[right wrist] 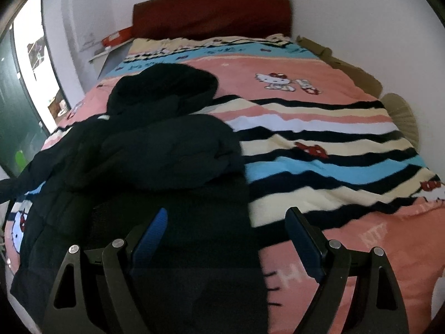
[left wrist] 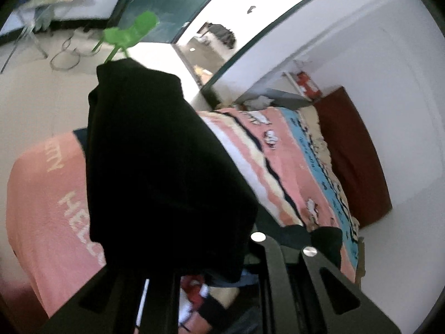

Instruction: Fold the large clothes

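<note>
A large black padded jacket [right wrist: 155,150] lies on the left half of the bed, hood toward the headboard. My right gripper [right wrist: 226,228] is open, its blue-padded fingers [right wrist: 154,231] spread just above the jacket's near hem. In the left wrist view a black part of the jacket [left wrist: 155,161] hangs lifted in front of the camera and covers my left gripper [left wrist: 211,253]; its fingertips are hidden under the cloth, and the cloth seems held there.
The bed carries a pink, blue and striped blanket [right wrist: 319,144] with a dark red headboard [right wrist: 211,14]. A white wall runs along the right. A green hanger [left wrist: 130,33] and a doorway [left wrist: 205,53] lie off the bed's left side.
</note>
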Demonstrator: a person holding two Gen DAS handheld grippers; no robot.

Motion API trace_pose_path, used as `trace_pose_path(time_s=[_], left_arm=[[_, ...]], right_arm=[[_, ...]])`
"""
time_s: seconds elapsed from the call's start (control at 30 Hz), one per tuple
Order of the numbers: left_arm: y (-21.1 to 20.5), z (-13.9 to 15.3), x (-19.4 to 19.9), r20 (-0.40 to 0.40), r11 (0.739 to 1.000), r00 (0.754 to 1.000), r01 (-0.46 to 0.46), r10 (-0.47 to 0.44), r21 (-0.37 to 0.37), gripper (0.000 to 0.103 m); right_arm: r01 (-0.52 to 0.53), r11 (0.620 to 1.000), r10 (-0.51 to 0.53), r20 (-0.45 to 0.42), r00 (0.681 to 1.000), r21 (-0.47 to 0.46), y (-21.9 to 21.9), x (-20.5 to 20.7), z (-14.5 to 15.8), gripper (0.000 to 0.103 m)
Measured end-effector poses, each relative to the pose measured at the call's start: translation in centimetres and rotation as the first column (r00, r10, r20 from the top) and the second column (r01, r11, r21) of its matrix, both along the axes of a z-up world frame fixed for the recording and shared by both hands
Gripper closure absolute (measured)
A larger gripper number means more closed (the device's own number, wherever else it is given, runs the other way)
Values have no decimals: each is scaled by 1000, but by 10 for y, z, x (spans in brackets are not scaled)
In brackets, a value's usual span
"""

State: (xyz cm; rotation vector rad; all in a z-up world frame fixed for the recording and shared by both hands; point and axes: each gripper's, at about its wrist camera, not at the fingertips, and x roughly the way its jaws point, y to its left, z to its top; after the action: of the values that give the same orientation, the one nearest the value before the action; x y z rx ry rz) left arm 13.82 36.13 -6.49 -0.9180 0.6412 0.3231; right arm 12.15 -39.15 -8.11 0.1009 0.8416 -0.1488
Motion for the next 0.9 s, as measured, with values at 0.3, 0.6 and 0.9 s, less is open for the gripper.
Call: trace_pose_path(time_s=[0.3, 0.6, 0.9], left_arm=[[-88, 87, 18, 91, 977, 981, 159, -173, 141, 93], [-191, 143, 48, 126, 920, 927, 318, -352, 231, 93], [-312, 157, 75, 85, 827, 853, 469, -515, 309, 93]], right_arm=[[62, 998, -64, 60, 996, 30, -46, -22, 10, 17], [102, 991, -111, 98, 989, 87, -87, -38, 17, 17], [115, 986, -130, 117, 985, 122, -114, -47, 18, 17]])
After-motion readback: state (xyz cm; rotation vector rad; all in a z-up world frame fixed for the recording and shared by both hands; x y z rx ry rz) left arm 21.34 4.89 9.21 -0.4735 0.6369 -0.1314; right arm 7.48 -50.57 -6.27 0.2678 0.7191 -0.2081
